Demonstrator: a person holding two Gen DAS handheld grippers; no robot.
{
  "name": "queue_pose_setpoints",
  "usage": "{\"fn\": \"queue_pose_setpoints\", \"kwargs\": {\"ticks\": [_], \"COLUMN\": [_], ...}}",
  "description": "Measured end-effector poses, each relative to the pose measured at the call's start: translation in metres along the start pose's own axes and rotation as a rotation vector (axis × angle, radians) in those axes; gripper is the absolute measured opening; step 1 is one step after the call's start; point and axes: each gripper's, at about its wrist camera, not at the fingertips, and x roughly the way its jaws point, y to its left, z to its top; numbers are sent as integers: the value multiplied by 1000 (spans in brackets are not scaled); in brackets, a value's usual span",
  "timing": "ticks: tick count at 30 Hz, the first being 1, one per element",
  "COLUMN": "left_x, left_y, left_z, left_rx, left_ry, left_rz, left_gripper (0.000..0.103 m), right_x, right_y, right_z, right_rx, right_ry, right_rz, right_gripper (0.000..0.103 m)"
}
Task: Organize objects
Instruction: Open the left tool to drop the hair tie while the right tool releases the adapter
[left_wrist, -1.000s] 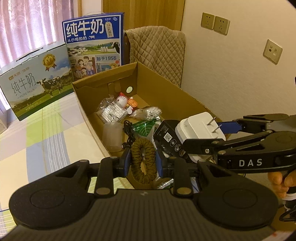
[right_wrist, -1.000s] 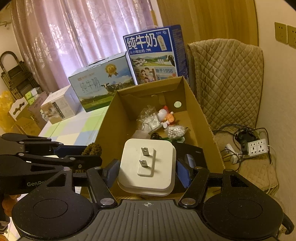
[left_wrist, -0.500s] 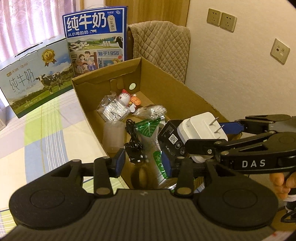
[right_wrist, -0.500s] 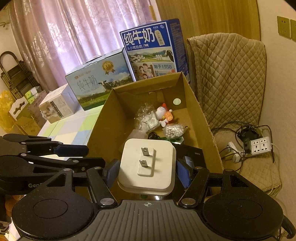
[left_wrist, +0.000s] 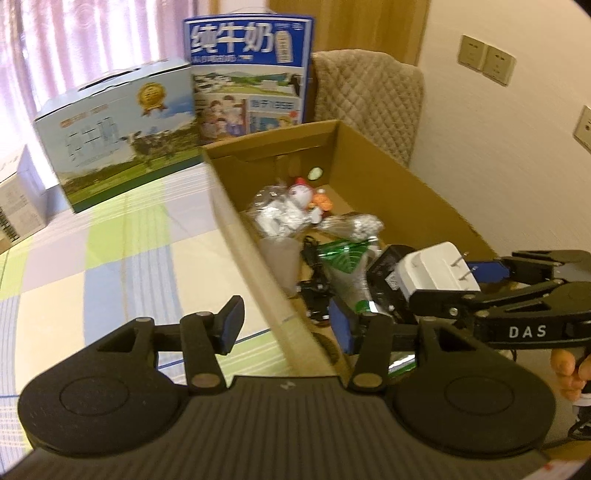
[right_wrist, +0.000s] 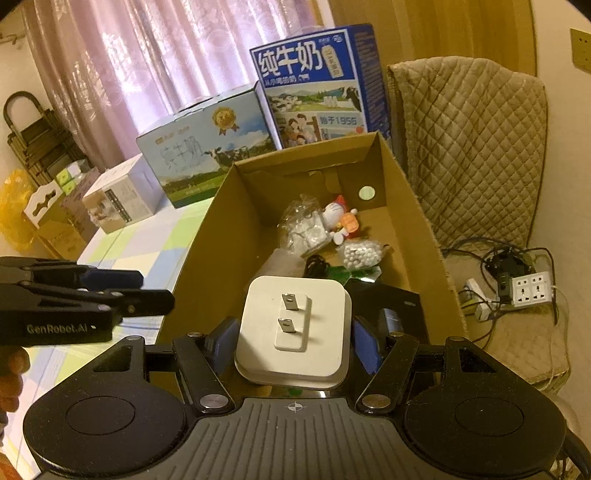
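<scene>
An open cardboard box holds a bag of white pieces, a small toy figure, a bag of white beads, a green packet, a black cable and a black case. My left gripper is open and empty, its fingers either side of the box's left wall. A brown braided ring lies low inside the box, mostly hidden. My right gripper is shut on a white plug adapter above the box's near end.
Two milk cartons stand behind the box on a chequered cloth. Smaller boxes sit at the far left. A quilted chair is to the right, with a power strip and cables on its seat. A hand holds the right gripper.
My left gripper opened and let the brown braided ring drop into the box, then shifted left over the box wall. The right gripper still holds the white plug adapter.
</scene>
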Motion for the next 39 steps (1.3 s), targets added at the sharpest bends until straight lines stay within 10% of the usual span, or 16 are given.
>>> {"fn": "queue_pose_setpoints", "kwargs": {"ticks": [18,39], "left_x": [-3,-3], "left_y": [48,54], "left_z": [-21,-29], "left_rx": [-141,-173], "left_ry": [45,68], "left_rz": [116,154], "left_gripper": [56,64], "right_x": [54,60], "right_y": [15,13], "right_z": [-1,-1], "right_rx": [-94,-79], "right_ry": [189,216], "right_rz": [1,-5], "right_gripper": [63,63]}}
